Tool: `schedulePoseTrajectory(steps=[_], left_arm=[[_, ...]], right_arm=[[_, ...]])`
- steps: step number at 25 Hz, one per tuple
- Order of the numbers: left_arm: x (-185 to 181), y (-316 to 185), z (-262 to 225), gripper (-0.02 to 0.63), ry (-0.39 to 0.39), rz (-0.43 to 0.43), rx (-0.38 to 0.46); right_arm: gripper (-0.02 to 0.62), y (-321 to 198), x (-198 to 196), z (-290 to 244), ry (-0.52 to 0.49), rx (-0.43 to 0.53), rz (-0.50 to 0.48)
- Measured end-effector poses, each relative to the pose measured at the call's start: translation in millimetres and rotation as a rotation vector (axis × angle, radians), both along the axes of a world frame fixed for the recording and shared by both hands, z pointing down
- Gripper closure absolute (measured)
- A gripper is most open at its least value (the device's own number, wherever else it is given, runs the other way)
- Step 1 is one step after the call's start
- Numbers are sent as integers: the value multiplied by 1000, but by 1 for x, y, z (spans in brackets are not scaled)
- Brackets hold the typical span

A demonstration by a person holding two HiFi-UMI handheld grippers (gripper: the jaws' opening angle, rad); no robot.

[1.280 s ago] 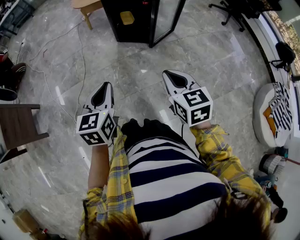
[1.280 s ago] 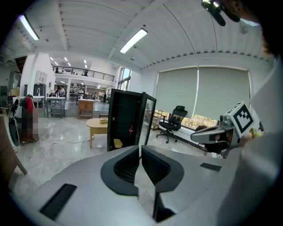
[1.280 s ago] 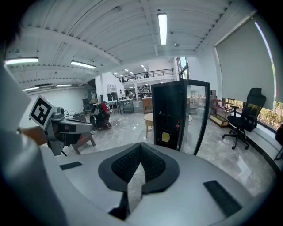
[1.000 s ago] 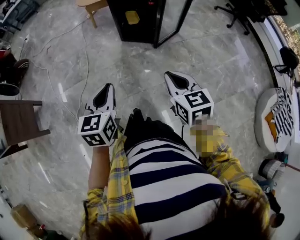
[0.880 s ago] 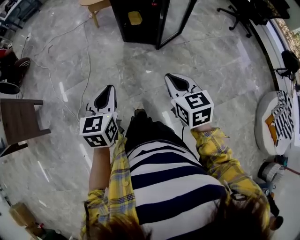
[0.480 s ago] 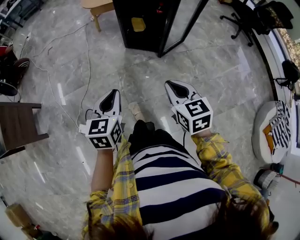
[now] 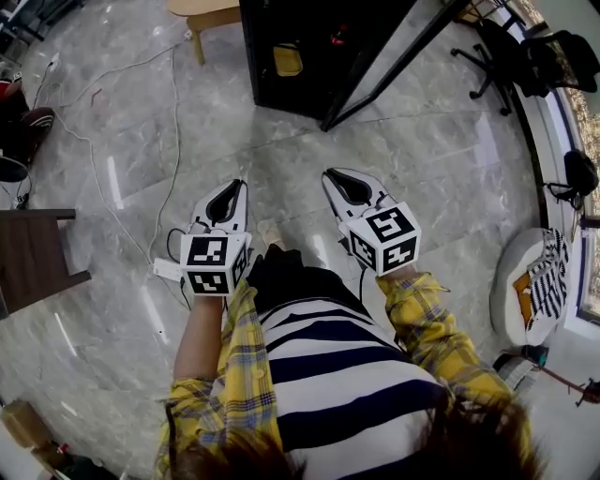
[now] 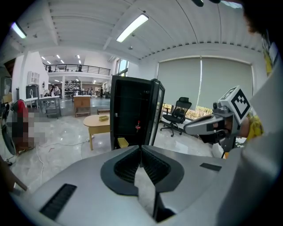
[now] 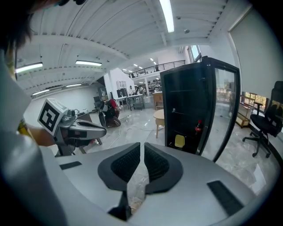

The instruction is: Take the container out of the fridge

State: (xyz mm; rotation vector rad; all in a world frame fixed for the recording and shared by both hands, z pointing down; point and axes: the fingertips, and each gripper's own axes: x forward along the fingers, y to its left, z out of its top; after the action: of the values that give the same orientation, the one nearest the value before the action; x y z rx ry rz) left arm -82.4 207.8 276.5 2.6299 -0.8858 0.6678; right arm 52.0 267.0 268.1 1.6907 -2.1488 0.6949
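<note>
A black fridge (image 7: 309,47) stands ahead with its glass door (image 7: 394,61) swung open to the right. Low inside it sits a small yellow container (image 7: 287,60), also seen in the left gripper view (image 8: 122,142) and the right gripper view (image 9: 179,141). A red bottle (image 9: 198,127) stands on a shelf above it. My left gripper (image 7: 234,185) and right gripper (image 7: 330,174) are held side by side over the floor, well short of the fridge. Both are shut and hold nothing.
A round wooden table (image 7: 202,11) stands left of the fridge. Cables (image 7: 173,122) and a white power strip (image 7: 169,270) lie on the marble floor at the left. A dark table (image 7: 37,253) is at far left, office chairs (image 7: 553,66) at far right.
The person has walked toward the fridge, which now shows larger and closer. Both grippers stayed shut and empty in front of the body.
</note>
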Motion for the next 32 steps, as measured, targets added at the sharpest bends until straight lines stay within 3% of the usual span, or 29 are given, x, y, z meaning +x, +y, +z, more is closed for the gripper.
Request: schedulePoseTrajectory(steps=[11, 21, 32], left_arm=[[-16, -82, 19, 575, -12, -25, -4], [-39, -111, 45, 574, -6, -86, -44], [-41, -150, 67, 574, -1, -223, -51]], right_arm=[[561, -102, -11, 24, 40, -19, -69], [494, -151, -18, 50, 140, -61, -178], [492, -221, 9, 92, 268, -66, -340]])
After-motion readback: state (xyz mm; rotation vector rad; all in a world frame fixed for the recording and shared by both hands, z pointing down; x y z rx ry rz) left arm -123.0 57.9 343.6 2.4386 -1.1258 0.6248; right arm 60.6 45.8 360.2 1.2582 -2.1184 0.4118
